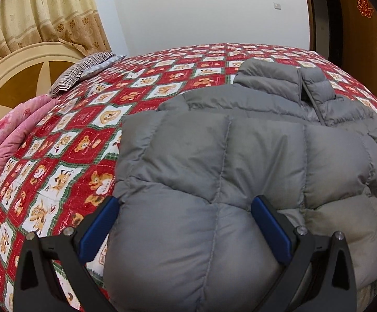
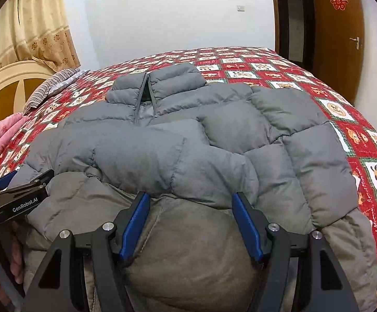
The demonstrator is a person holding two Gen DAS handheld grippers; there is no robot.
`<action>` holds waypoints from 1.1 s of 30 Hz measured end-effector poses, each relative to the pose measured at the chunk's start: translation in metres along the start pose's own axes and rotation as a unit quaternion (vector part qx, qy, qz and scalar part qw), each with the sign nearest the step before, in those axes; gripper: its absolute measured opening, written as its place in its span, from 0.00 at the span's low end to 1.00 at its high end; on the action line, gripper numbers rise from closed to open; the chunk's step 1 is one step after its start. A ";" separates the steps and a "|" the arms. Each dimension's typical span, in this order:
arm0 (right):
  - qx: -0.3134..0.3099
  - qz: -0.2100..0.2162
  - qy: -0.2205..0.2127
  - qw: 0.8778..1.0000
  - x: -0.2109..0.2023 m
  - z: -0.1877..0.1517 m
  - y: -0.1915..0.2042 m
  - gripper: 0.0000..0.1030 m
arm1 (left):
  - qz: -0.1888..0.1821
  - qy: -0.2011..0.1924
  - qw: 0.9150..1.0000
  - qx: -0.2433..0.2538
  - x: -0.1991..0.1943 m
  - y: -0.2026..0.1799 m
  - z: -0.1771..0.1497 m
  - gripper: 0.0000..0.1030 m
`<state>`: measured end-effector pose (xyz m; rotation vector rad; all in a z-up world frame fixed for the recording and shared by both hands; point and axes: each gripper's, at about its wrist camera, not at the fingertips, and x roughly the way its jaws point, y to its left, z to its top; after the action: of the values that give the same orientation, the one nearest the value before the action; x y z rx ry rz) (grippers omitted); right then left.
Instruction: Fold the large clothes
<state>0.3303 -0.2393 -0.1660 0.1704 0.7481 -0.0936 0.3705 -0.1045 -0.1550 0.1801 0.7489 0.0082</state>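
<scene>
Grey puffer jacket [image 1: 240, 156] is lying front-up on the bed, collar [image 2: 157, 83] at the far side, zipper partly undone below it. Both sleeves are lying folded across the chest, the right one [image 2: 305, 140] running diagonally down the jacket's right side. Hem end is bulging toward the cameras at the near bed edge.

Left gripper [image 1: 184, 205] is sitting wide apart over the near left part of the jacket, a puffed quilted panel filling the gap between the blue pads [image 1: 102, 221]; the padding is bulging against both inner faces, but whether it is really being pinched I cannot tell. Right gripper [image 2: 189, 199] is also spread, straddling the hem bulge just below the edge of the folded sleeve; cannot tell if the pads are pressing the fabric or only flanking it. Left tool is also showing at the left edge of the right wrist view, beside the jacket.

Bedspread [image 1: 71, 135] is red-and-white checked with bears. Pink quilt [image 1: 8, 135] and striped pillow [image 1: 81, 70] are lying near the headboard [image 1: 11, 78]. Curtain [image 1: 40, 13] behind, wooden door [image 2: 336, 33] at right.
</scene>
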 end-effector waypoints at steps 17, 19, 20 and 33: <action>-0.003 -0.017 0.013 1.000 0.008 -0.002 0.001 0.65 | 0.011 0.002 1.000 0.013 0.005 -0.004 -0.002 1.00; -0.005 -0.022 0.015 1.000 0.009 -0.003 0.001 0.65 | 0.012 0.004 1.000 0.015 0.007 -0.005 -0.003 1.00; -0.006 -0.024 0.016 1.000 0.009 -0.003 0.002 0.65 | 0.014 0.005 1.000 0.018 0.007 -0.006 -0.003 1.00; -0.029 -0.033 -0.067 0.997 -0.054 0.026 0.033 0.65 | 0.026 0.003 0.999 0.030 0.007 -0.011 -0.004 1.00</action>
<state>0.3127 -0.2108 -0.1068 0.0840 0.6227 -0.1438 0.3722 -0.1137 -0.1648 0.2578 0.7511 0.0356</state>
